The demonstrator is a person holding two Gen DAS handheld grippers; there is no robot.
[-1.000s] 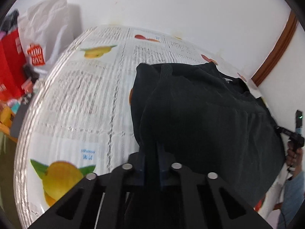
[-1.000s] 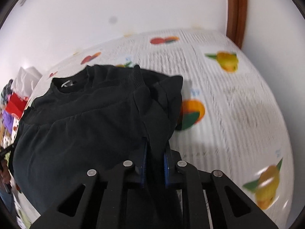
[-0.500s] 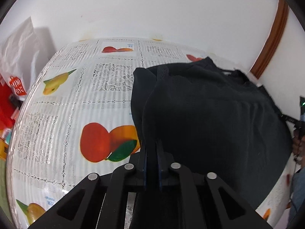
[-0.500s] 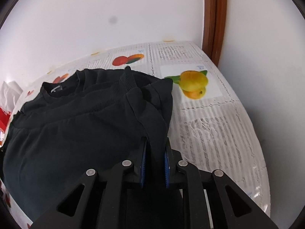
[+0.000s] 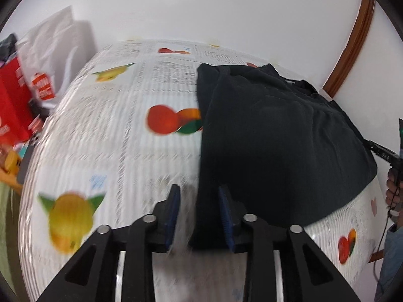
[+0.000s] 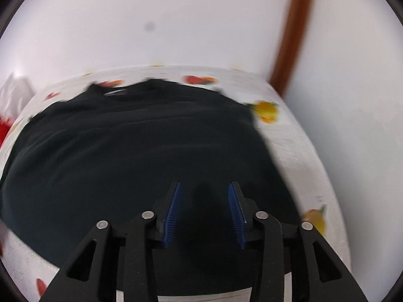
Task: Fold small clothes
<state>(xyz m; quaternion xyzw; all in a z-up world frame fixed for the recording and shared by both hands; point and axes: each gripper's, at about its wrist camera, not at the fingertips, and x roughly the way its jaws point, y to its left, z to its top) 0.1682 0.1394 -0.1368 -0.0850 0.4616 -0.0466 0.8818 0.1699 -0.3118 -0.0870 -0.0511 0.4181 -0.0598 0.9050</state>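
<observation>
Where the black garment (image 5: 274,141) lies, it is spread flat on the tabletop (image 5: 121,130), which carries a white cloth printed with fruit. Left claw (image 5: 199,211): released, blue pads apart, with the garment's near left edge running between them; contact with either pad cannot be told through the blur. Right claw (image 6: 205,211): released, blue pads spread wide, poised over the near right part of the garment (image 6: 131,156), gripping nothing. Garment: dark, folded over itself, neckline and a pale label toward the far wall; in the right wrist view it covers most of the tabletop (image 6: 302,151). Red bag (image 5: 12,100) and white plastic bag (image 5: 50,58): at the far left edge of the tabletop, well apart from the garment. Brown wooden trim (image 5: 350,47): upright against the white wall at the far right corner. Both views are blurred by motion.
</observation>
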